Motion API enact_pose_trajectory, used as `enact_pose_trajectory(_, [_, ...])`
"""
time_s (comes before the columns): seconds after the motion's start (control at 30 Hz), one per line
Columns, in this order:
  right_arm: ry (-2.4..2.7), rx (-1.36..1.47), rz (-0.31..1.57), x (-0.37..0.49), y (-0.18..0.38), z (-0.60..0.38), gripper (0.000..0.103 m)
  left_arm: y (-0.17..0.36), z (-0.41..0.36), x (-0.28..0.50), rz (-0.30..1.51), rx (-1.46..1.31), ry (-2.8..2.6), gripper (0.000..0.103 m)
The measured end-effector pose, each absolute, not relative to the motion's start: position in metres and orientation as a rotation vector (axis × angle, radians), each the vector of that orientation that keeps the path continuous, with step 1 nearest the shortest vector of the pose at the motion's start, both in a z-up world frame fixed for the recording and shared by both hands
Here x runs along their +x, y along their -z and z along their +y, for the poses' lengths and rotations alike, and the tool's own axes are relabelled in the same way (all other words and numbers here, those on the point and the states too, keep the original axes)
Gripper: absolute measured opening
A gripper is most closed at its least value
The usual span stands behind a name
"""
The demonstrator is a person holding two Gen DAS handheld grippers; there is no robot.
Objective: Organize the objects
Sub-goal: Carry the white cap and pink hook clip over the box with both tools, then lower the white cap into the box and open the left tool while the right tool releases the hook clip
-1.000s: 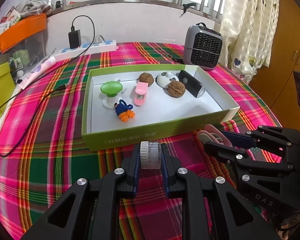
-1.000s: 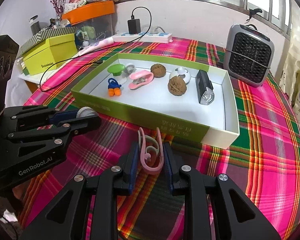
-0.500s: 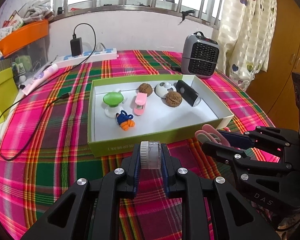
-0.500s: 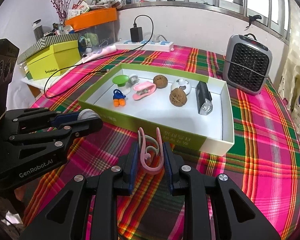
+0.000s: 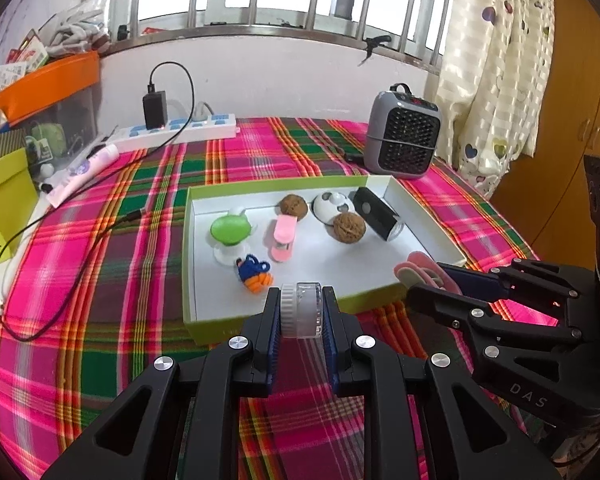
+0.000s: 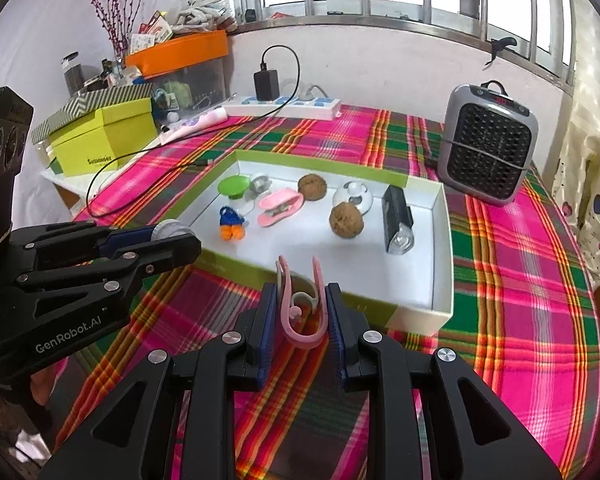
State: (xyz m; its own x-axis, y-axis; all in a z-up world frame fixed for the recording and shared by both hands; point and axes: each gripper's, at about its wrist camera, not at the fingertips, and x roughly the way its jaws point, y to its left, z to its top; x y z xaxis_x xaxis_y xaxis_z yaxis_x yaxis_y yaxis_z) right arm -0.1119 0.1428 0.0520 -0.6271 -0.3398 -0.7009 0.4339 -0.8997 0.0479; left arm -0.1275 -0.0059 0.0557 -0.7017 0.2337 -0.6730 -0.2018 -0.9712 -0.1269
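A green-rimmed white tray [image 5: 422,236] [image 6: 440,248] lies on the plaid tablecloth. It holds a green suction cup [image 5: 229,230], a pink clip [image 5: 283,237], two walnuts [image 5: 349,227], a white ball [image 5: 329,204], a black flashlight [image 5: 376,213] and a blue-orange knot toy [image 5: 254,274]. My left gripper [image 5: 301,314] [image 6: 172,236] is shut on a small clear jar with a white lid [image 5: 301,308], held above the tray's near edge. My right gripper [image 6: 300,314] [image 5: 428,278] is shut on a pink plastic hook [image 6: 300,308], also above the near edge.
A grey mini heater [image 5: 402,142] [image 6: 488,146] stands behind the tray. A power strip with a black charger [image 5: 172,126] and its cable [image 5: 60,240] lie at the back left. A yellow-green box [image 6: 104,136] and an orange bin [image 6: 176,54] sit at the left.
Both grippers have risen and pulled back a little with their objects, so the tray looks smaller and farther. Grips are unchanged.
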Motion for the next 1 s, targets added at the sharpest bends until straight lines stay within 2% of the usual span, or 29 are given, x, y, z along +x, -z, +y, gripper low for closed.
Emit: enact_pose_trajectory(1.0, [2.496, 1.158, 0.143, -0.178, -0.04, 0.157, 0.025, -0.037, 0.015, -0.189, -0.052, -1.155, -2.642, 0.017])
